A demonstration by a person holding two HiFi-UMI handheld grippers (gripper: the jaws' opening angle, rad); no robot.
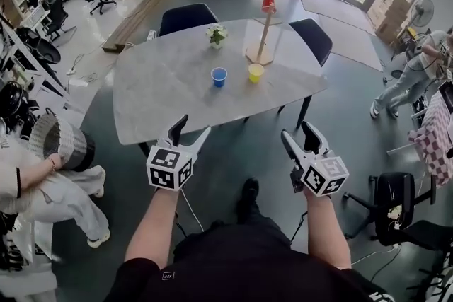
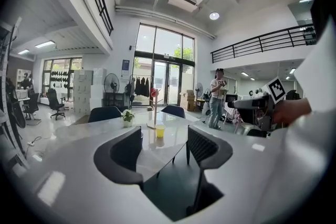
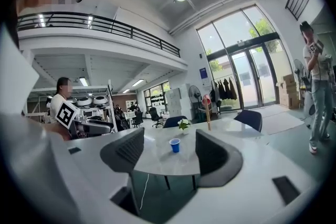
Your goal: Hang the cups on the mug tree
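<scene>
A wooden mug tree stands at the far side of the grey table, with a red cup hung at its top. On the table in front of it sit a blue cup and a yellow cup. My left gripper and right gripper hover short of the table's near edge, both open and empty. The left gripper view shows the yellow cup and mug tree between its jaws. The right gripper view shows the blue cup and mug tree.
A small potted plant stands on the table left of the tree. Dark chairs sit at the far side. A person sits at the left, another person stands at the right. An office chair is at my right.
</scene>
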